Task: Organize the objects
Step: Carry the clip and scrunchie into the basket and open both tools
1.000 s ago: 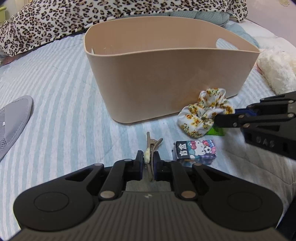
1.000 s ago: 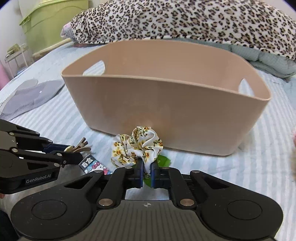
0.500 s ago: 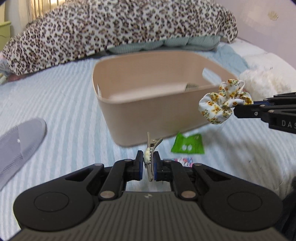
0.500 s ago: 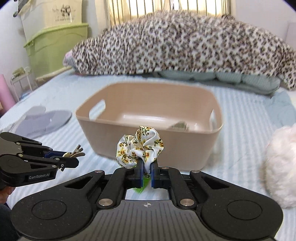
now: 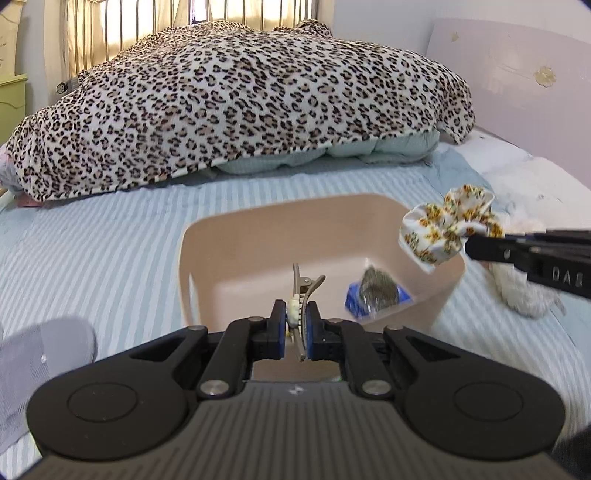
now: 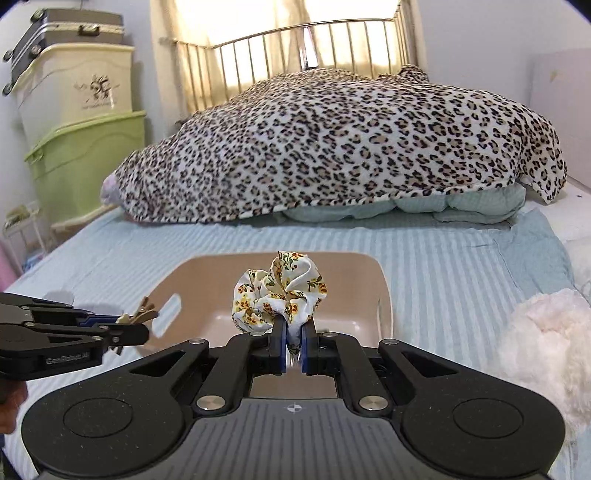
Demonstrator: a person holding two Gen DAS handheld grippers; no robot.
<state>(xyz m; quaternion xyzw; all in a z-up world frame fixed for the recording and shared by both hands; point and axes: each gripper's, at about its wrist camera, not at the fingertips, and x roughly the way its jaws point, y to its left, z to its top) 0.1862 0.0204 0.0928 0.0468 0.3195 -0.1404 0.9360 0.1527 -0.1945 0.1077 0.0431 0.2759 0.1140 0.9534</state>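
My left gripper point(image 5: 296, 325) has its jaws clamped on the hair clip point(image 5: 303, 291) above the beige basket point(image 5: 258, 236); my right gripper point(image 6: 293, 341) pinches the floral scrunchie point(image 6: 279, 293), hiding the basket's floor. A foil-wrapped item point(image 5: 378, 291) inside is unclear.

Leopard blanket point(image 6: 332, 147) on striped bed point(image 6: 443, 258); green bin point(image 6: 85, 166); suitcase point(image 6: 66, 33).

A white scrunchie point(image 6: 280, 291) with yellow-orange flowers is seen at 12 o'clock of the beige basket point(image 6: 384, 295). Pale blue stripes are shown on the bedsheet point(image 6: 443, 266), leopard print on the blanket point(image 6: 332, 147).
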